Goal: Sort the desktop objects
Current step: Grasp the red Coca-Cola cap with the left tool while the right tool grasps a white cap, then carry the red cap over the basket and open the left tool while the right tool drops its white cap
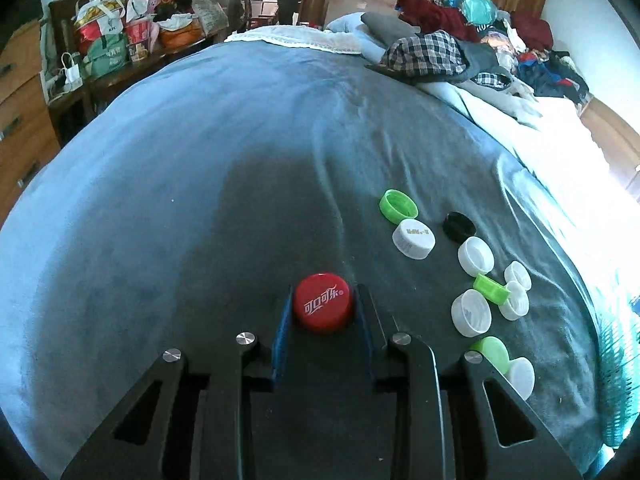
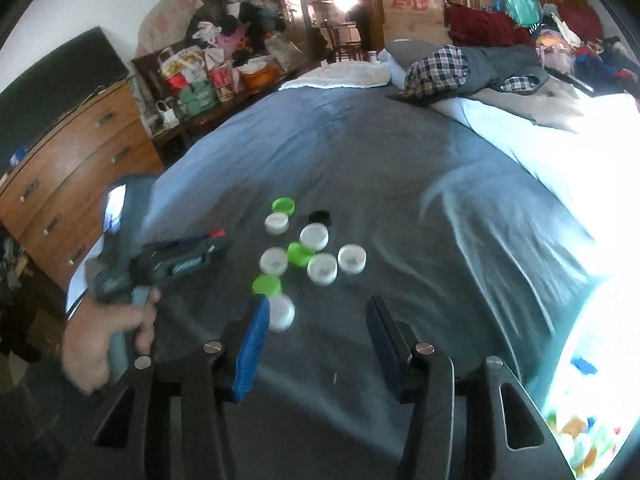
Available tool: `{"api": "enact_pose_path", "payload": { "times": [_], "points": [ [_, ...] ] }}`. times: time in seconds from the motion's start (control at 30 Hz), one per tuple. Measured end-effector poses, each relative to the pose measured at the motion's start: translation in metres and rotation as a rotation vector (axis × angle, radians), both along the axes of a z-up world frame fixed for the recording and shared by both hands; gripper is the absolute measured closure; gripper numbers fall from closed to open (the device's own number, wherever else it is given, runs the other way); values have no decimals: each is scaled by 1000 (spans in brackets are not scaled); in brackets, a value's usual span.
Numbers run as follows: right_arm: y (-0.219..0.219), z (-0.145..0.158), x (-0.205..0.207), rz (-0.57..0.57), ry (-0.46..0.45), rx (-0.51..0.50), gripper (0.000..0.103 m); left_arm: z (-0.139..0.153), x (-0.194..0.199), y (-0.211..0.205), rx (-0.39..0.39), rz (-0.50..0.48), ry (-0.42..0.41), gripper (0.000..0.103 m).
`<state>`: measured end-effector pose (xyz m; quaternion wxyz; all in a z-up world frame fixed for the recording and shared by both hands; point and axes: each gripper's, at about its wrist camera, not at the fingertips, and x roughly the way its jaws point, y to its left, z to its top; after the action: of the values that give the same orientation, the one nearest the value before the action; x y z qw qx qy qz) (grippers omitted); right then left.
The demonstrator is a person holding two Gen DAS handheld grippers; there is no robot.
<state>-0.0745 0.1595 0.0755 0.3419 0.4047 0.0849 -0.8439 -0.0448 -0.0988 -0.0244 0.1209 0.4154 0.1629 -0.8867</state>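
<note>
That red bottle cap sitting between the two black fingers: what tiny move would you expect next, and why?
Probably a short lift. The left tool has its pads pressed against both sides of the red cap, which lies apart from the white, green and black caps clustered to its right on the grey blanket. Raising it would clear the fabric before it goes to its own spot.
</note>
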Motion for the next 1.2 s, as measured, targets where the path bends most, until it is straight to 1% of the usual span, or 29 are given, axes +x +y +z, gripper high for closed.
{"api": "enact_pose_path", "payload": {
  "times": [0.03,0.1,0.13,0.17,0.23,0.3,0.4,0.5,0.6,0.7,0.77,0.9,0.93,0.97,1.0,1.1,1.2],
  "points": [
    [-6,-7,-10,-13,1,16,48,0,0,-1,6,-1,2,78],
    [-18,-24,-30,-40,-7,99,49,0,0,-2,21,0,6,78],
    [-24,-34,-37,-44,-5,145,53,-1,1,-3,26,-1,8,78],
    [-29,-43,-42,-45,-1,185,54,-1,1,-4,29,-1,8,78],
    [-32,-66,-47,-44,-26,234,54,-1,1,-4,32,-2,7,78],
    [-33,-77,-47,-36,-27,233,54,-1,0,-4,36,-3,5,78],
    [-40,-84,-48,-10,-7,214,54,-1,-2,-3,34,-7,0,78],
    [-50,-91,-59,3,-2,204,54,-2,-4,-5,44,-10,1,78],
    [-60,-92,-66,25,13,193,54,-2,-3,-6,51,-10,4,78],
    [-70,-94,-72,48,7,195,54,-2,-6,-6,52,-13,3,78],
    [-71,-97,-75,39,-4,192,57,-2,-6,-7,55,-15,3,78],
    [-65,-97,-72,7,-8,177,57,-2,-6,-8,61,-15,6,78],
    [-64,-97,-71,5,-7,178,59,-2,-6,-8,58,-15,5,78],
    [-65,-96,-70,9,-5,180,72,-2,-6,-7,54,-15,4,78],
    [-65,-96,-68,12,-6,183,71,-2,-6,-7,50,-15,5,78],
    [-58,-88,-64,2,-23,161,71,1,-4,-3,28,-15,12,78],
    [-48,-63,-45,10,-5,124,71,12,4,2,3,-24,41,78]
  ]
}}
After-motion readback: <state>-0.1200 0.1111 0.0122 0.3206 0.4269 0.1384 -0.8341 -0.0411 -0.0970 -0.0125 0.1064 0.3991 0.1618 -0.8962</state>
